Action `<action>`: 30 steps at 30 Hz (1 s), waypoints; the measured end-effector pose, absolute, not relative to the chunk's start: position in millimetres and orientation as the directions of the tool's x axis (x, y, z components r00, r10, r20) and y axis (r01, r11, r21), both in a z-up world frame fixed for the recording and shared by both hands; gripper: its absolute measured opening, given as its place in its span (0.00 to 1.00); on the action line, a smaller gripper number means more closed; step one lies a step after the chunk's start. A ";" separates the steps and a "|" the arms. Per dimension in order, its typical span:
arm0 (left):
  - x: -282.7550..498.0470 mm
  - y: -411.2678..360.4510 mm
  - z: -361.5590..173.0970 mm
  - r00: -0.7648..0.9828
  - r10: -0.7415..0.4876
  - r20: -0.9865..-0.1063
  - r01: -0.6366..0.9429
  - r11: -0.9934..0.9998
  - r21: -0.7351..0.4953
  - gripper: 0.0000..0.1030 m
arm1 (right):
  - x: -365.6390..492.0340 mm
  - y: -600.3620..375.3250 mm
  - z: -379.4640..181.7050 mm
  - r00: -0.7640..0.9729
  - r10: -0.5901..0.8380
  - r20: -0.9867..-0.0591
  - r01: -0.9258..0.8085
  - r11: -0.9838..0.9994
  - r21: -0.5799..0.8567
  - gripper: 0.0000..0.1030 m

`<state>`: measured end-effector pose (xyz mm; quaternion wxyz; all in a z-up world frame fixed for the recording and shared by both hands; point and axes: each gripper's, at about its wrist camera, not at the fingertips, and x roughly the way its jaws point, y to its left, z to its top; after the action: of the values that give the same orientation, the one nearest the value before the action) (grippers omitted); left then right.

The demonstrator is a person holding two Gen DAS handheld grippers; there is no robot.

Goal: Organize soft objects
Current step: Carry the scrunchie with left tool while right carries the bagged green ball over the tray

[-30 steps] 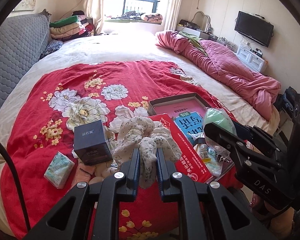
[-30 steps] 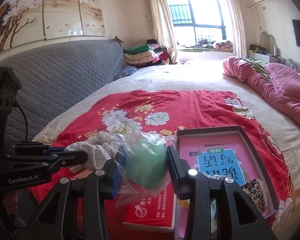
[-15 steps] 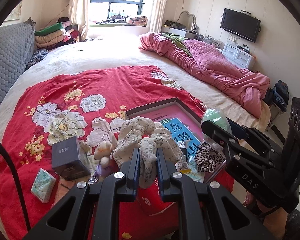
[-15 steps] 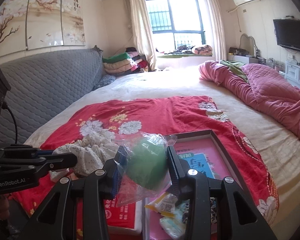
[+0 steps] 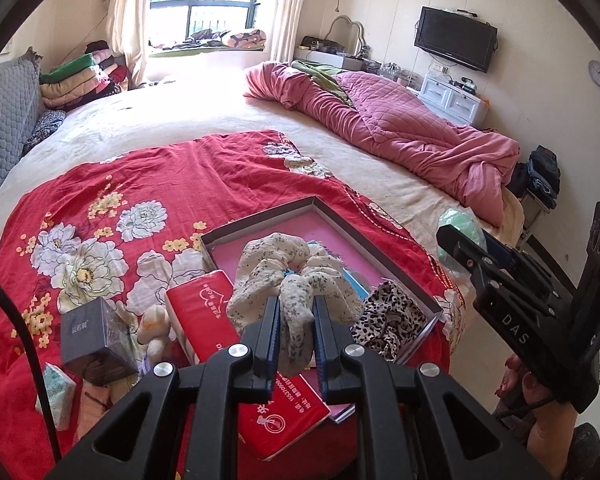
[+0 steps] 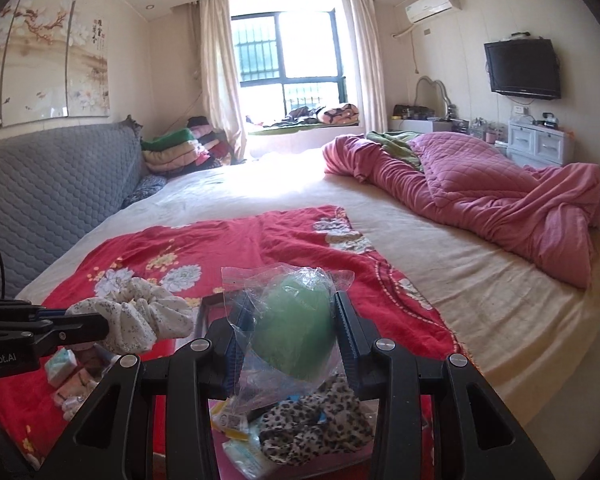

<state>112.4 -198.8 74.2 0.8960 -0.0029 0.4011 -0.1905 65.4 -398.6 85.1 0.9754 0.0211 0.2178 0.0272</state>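
Scrunchie (image 5: 296, 280), white with small flowers, is clamped between my left gripper (image 5: 296, 332) fingers above the tray (image 5: 380, 252) on the red bedspread (image 5: 180, 184). My right gripper (image 6: 296, 336) is closed on a green ball in a clear bag (image 6: 296, 336), over a leopard-print cloth (image 6: 320, 420) in the tray. A red packet (image 5: 212, 312), grey box (image 5: 88, 332) and plush toy (image 5: 152, 328) lie leftward. Since earlier, both grippers have risen and shifted right.
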 end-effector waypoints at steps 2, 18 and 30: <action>113.8 -203.9 70.0 0.597 -0.351 -0.721 0.348 0.923 -0.162 0.15 | 64.4 -403.3 84.0 0.906 0.024 -0.423 -0.013 1.000 0.027 0.40; 149.7 -228.6 33.6 0.527 -0.367 -0.767 0.359 0.914 -0.190 0.15 | 80.0 -399.2 54.6 0.844 0.094 -0.529 -0.108 0.994 0.005 0.41; 165.8 -240.2 5.8 0.483 -0.344 -0.805 0.348 0.919 -0.184 0.15 | 97.9 -396.3 15.7 0.748 0.138 -0.649 -0.167 0.986 0.018 0.41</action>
<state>165.8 -240.2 5.8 0.8612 0.0019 0.4669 -0.2009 97.9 -396.3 15.7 0.9346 -0.0207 0.3456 0.0815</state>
